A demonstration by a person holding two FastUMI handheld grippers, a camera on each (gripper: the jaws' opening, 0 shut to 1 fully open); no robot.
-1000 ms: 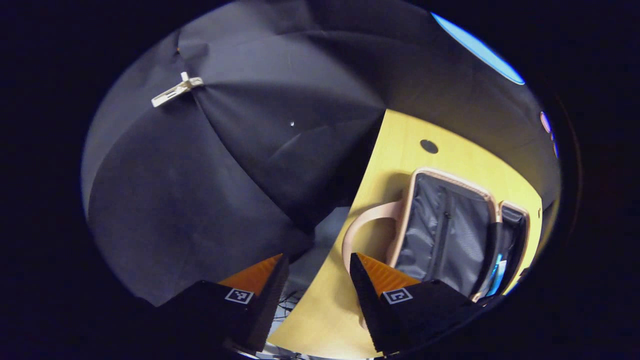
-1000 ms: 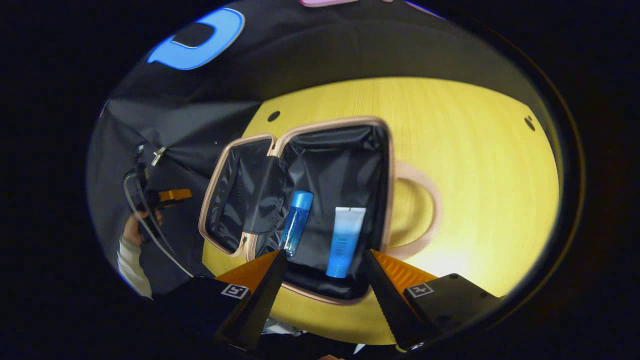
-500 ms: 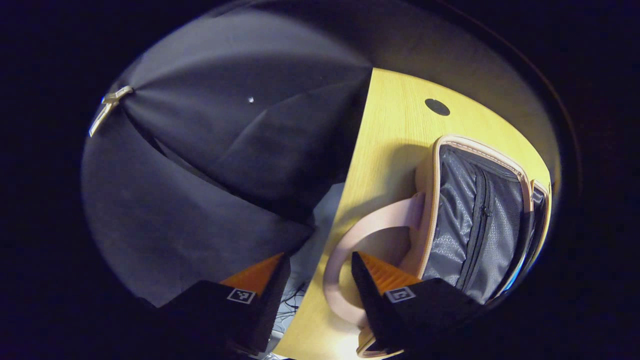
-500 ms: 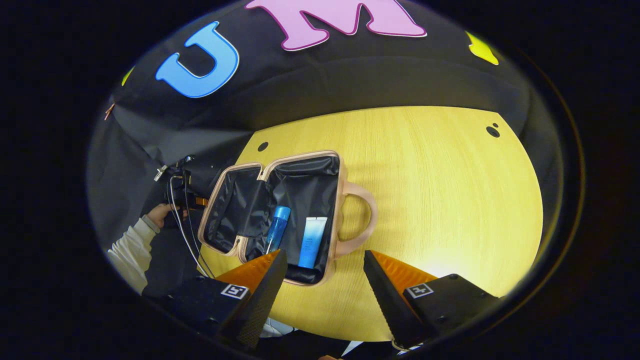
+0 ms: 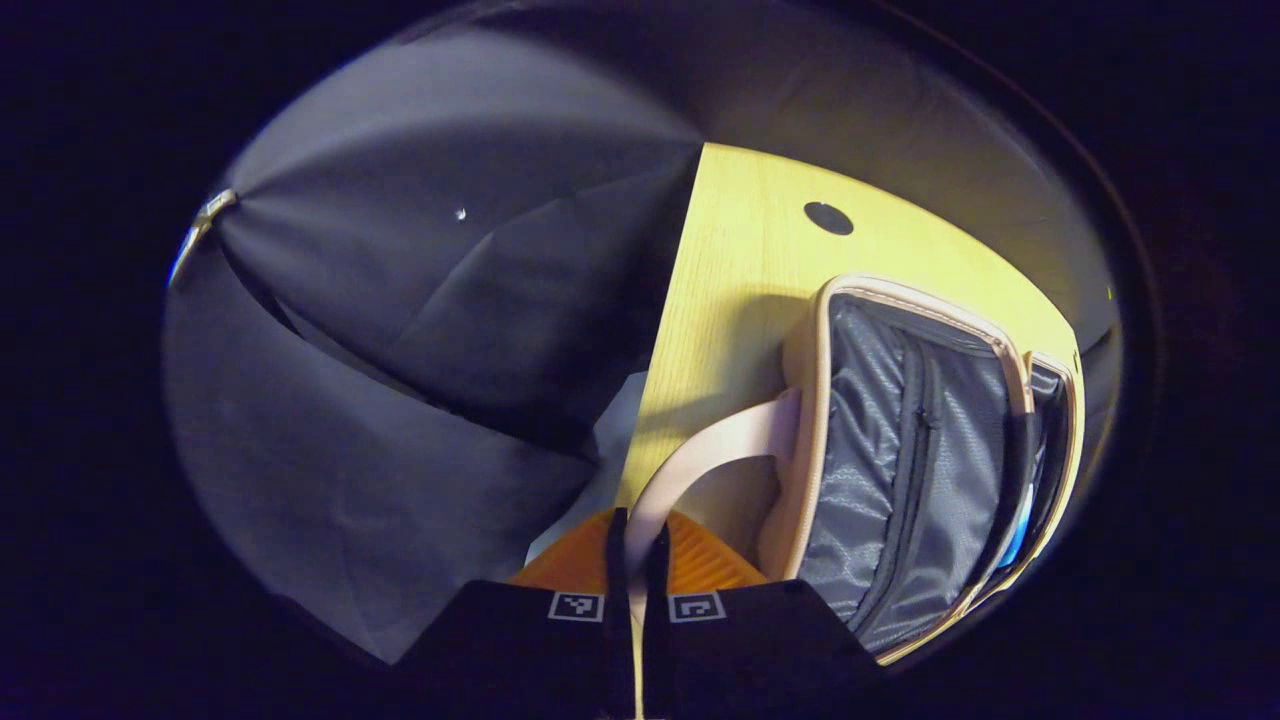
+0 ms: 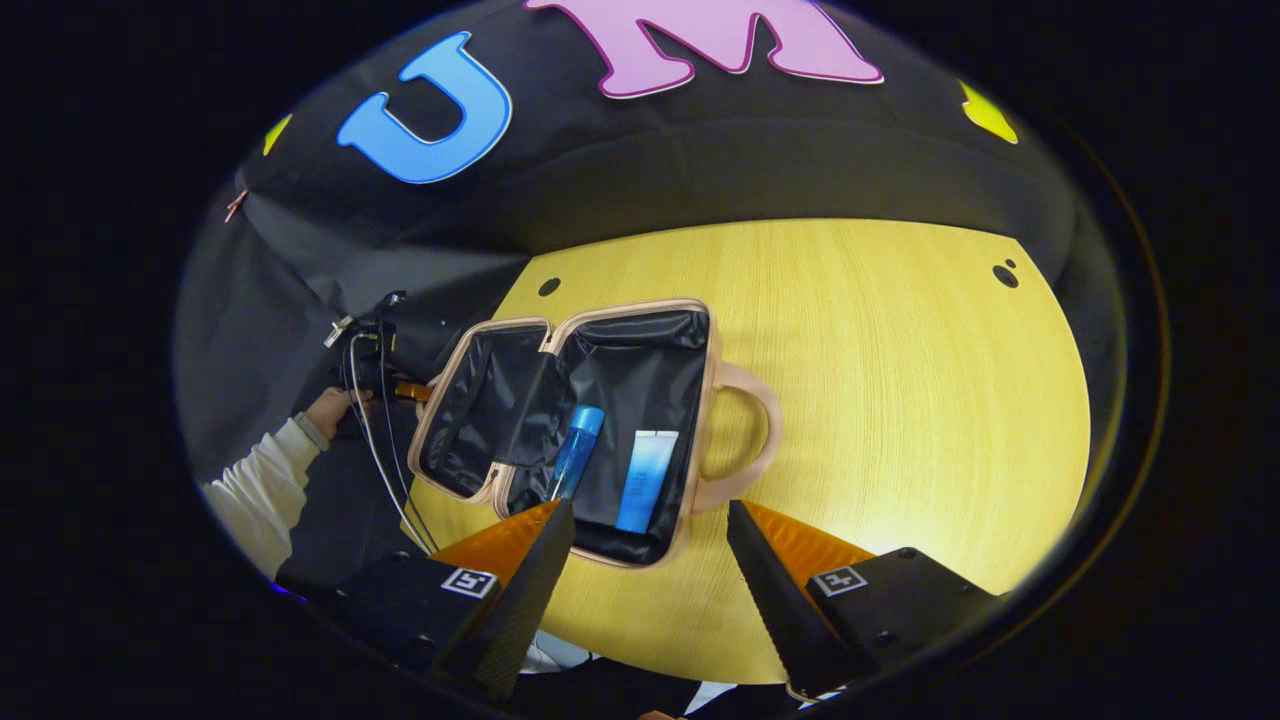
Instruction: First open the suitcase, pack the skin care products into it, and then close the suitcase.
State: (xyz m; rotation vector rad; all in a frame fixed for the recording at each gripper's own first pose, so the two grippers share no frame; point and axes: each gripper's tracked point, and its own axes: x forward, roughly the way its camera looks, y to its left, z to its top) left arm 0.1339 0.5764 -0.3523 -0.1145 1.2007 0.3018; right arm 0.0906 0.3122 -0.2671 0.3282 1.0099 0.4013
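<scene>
In the left gripper view, the left claw [image 5: 632, 545] sits at the bottom centre, its fingers drawn together on the pale handle [image 5: 700, 465] of the suitcase [image 5: 905, 450], which arcs up from between them toward the case at centre right. That case lies open on the yellow surface [image 5: 740, 240], its grey zipped lining facing up; the lid's long axis runs from the upper middle to the lower right of the frame. The packing looks done, so I judge the closing step is in hand: the next move calls for swinging this half by its handle over the other half.

In the right gripper view, the right claw [image 6: 648, 520] at the bottom centre hangs wide open and empty above the surface. The suitcase lies spread just left of centre, hinge running top to bottom. A blue bottle [image 6: 577, 450] and a blue tube [image 6: 647, 478] lie side by side in the right half, caps toward the top.
</scene>
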